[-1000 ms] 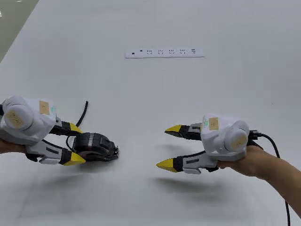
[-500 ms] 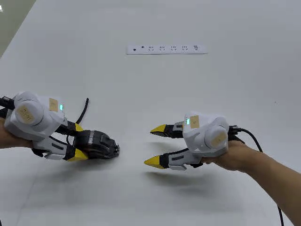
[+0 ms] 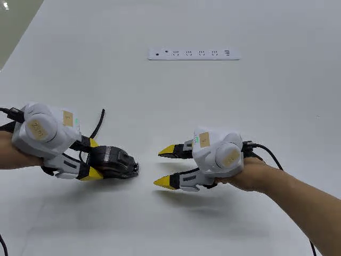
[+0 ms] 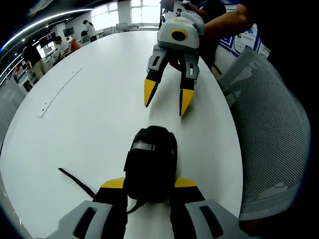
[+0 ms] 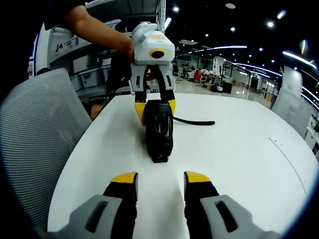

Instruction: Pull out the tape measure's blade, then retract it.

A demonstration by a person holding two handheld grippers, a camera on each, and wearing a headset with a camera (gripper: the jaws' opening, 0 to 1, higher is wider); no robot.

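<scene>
A black tape measure (image 3: 111, 161) lies on the white table (image 3: 176, 101) at the left. My left gripper (image 3: 91, 158) is shut on its rear half, one yellow tip on each side, as the left gripper view shows around the tape measure (image 4: 150, 162). The case's blade end points right, towards my right gripper (image 3: 164, 166). That gripper is open, empty, and a short gap from the case. In the right gripper view the tape measure (image 5: 159, 128) sits just beyond the open right gripper (image 5: 155, 178), with the left gripper (image 5: 155, 106) behind it. No blade is drawn out.
A white power strip (image 3: 193, 54) lies flat at the far middle of the table. A black wrist strap (image 3: 98, 124) trails from the tape measure towards the back. A grey mesh chair (image 5: 42, 124) stands beside the table. Bare table surface surrounds both grippers.
My right gripper has moved left, closing most of the gap to the tape measure's front. My left gripper has closed in on the case and now holds it.
</scene>
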